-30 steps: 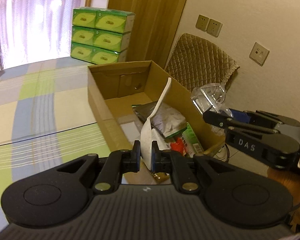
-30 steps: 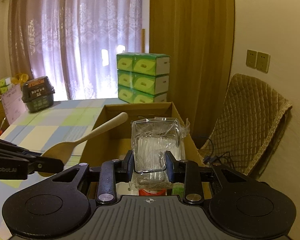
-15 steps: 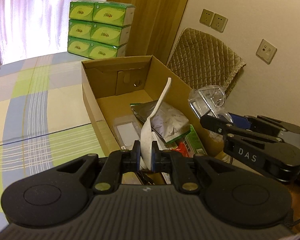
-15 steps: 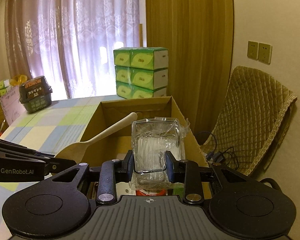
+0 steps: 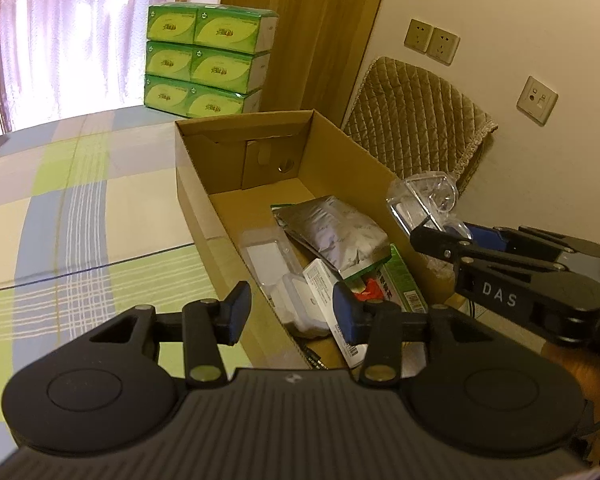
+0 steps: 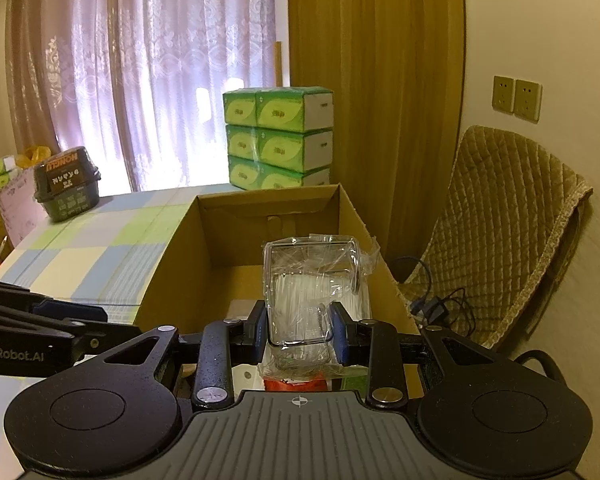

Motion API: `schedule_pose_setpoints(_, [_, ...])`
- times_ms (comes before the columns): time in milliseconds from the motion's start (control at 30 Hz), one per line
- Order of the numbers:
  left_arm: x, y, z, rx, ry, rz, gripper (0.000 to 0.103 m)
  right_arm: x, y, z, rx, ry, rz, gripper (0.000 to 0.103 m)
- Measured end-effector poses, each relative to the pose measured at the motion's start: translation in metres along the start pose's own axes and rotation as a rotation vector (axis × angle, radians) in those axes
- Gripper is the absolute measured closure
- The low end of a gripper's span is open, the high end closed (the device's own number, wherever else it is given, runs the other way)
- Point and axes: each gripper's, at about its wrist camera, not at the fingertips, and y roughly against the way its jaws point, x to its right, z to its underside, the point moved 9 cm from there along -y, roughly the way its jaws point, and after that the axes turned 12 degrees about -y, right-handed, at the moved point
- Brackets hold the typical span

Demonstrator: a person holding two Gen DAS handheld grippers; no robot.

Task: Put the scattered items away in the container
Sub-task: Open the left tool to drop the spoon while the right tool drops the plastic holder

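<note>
Cardboard forms the container: an open box [image 5: 204, 216] that lies directly ahead of both grippers on a checked tablecloth [image 5: 80, 208]. The left gripper [image 5: 290, 312] is seen with its jaws spread wide and nothing between them, poised over the near end of the box, a posture that fits an item just let go, though this is only judged. The right gripper [image 6: 298, 330] is clamped on a clear plastic packet [image 6: 312, 280], which is held upright above the right-hand wall of the box; in the left wrist view the same packet [image 5: 424, 200] is seen raised just beyond that wall, ahead and to the right of the left gripper. It is probably carried high so that the wall can be cleared before it is lowered inside.

Within the box, a silver foil pouch [image 5: 332, 236] is laid across the middle, ahead of the left gripper's right finger. A flat white packet [image 5: 266, 256] is placed nearer the left wall, a white lidded tub [image 5: 296, 304] lies just ahead of the open jaws, and a green carton [image 5: 404, 284] rests by the right wall. The far half of the box floor is bare, so room is judged to remain for the packet.
</note>
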Motion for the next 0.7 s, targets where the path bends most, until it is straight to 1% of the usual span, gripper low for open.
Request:
schedule_pose_setpoints(400, [-0.001, 0.008, 0.010, -0.002, 0.021, -0.001, 0.062, -0.007, -0.001, 0.001, -0.005, 0.015, -0.008, 0.068])
schedule_pose_setpoints(700, [-0.007, 0.012, 0.013, -0.001, 0.030, -0.018, 0.059, -0.015, -0.004, -0.002, -0.007, 0.025, -0.027, 0.068])
